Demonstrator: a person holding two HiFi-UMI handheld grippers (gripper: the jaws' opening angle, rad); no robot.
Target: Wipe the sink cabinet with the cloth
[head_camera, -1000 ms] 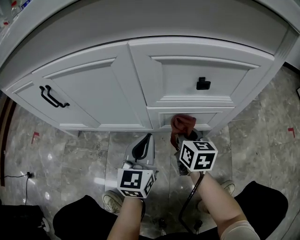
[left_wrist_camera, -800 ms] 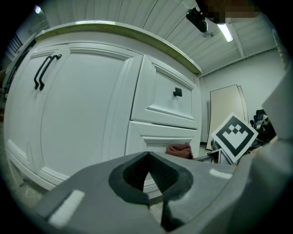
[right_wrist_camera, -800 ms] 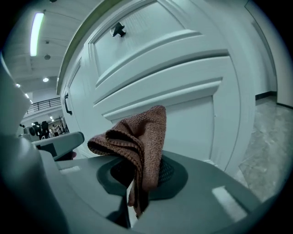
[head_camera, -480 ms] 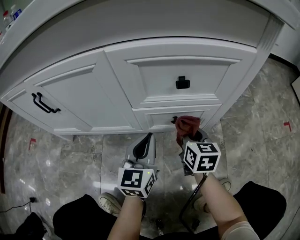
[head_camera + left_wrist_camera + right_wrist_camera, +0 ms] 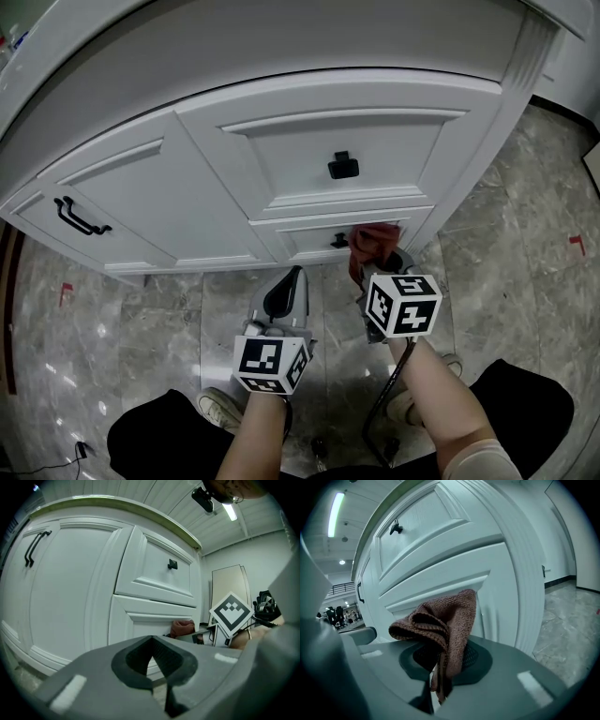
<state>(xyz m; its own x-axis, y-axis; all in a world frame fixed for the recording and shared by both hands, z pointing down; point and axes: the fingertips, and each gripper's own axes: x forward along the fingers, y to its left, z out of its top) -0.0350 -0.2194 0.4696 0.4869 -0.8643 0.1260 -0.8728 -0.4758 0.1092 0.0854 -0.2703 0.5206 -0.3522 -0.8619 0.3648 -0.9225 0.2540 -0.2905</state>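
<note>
Jaws of the right gripper [image 5: 437, 686] are clamped tight on a fold of the cloth [image 5: 440, 623]. The bunched top looks pressed low on the sink cabinet [image 5: 454, 550], at its bottom drawer front. Soft, light, floppy knit; best gripped by a thick bunch. The left gripper [image 5: 157, 667] is closed on nothing, short of the cabinet.

Your legs: loose black trousers [image 5: 155, 433]. Feet: pale lace-up sneakers [image 5: 223, 405]. Right arm: beige short sleeve hem [image 5: 478, 459].

Grey plastic left gripper [image 5: 151, 658], dark ribbed fingers [image 5: 172, 662], white marker cube with black squares [image 5: 272, 364].

Matching grey right gripper [image 5: 443, 665], second black-and-white marker cube [image 5: 403, 304], thin black cable [image 5: 381, 403] trailing below.
</note>
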